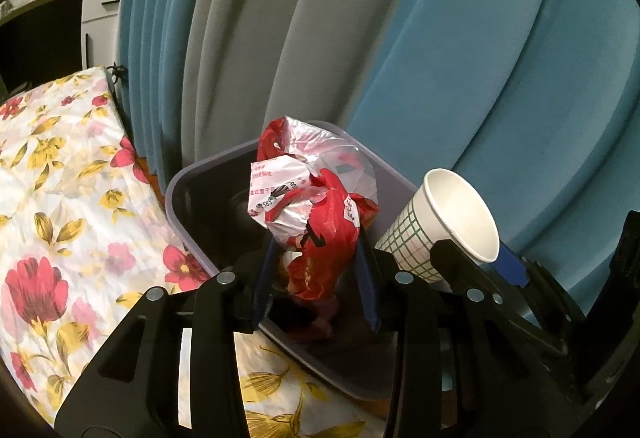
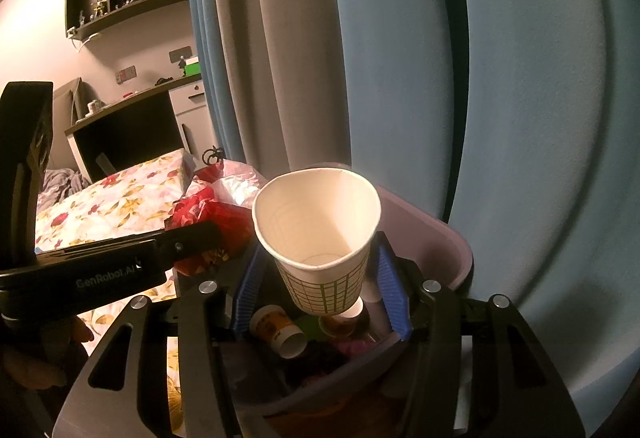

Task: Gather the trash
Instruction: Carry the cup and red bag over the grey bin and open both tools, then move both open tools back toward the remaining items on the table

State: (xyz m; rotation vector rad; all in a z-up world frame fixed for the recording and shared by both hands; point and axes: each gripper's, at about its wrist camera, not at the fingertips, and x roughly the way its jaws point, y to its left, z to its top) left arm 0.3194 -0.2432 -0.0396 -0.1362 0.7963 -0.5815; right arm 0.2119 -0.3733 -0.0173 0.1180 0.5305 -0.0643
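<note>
The left claw [image 1: 316, 270] grips a crumpled red and clear wrapper [image 1: 312, 206] between its two blue fingers [image 1: 266, 278]. The pads press on the lower, red part, and the rest of the wrapper bulges up and forward past the fingertips. Claw and wrapper hang over the open mouth of a lilac bin [image 1: 188, 198], which stands beside a bed [image 1: 60, 158] with a flowered cover, in front of blue and grey curtains [image 1: 440, 58].

The right claw [image 2: 320, 278] holds a white paper cup [image 2: 320, 238] with a green grid print. The cup sits tilted, its open mouth turned toward the camera, and its narrow base lies between the ribbed blue fingers [image 2: 394, 290], which close on its lower wall. In the left wrist view the same cup [image 1: 448, 222] appears just right of the wrapper, over the bin's right rim.

Seen from the right wrist, the cup hangs above the bin [image 2: 440, 234], whose inside already holds trash: a small cup [image 2: 280, 330] lying on its side, and other dark and pink scraps too dim to name. The left claw's black body [image 2: 120, 262] reaches in from the left with the wrapper [image 2: 216, 206] at its tip, just beside the cup.
</note>
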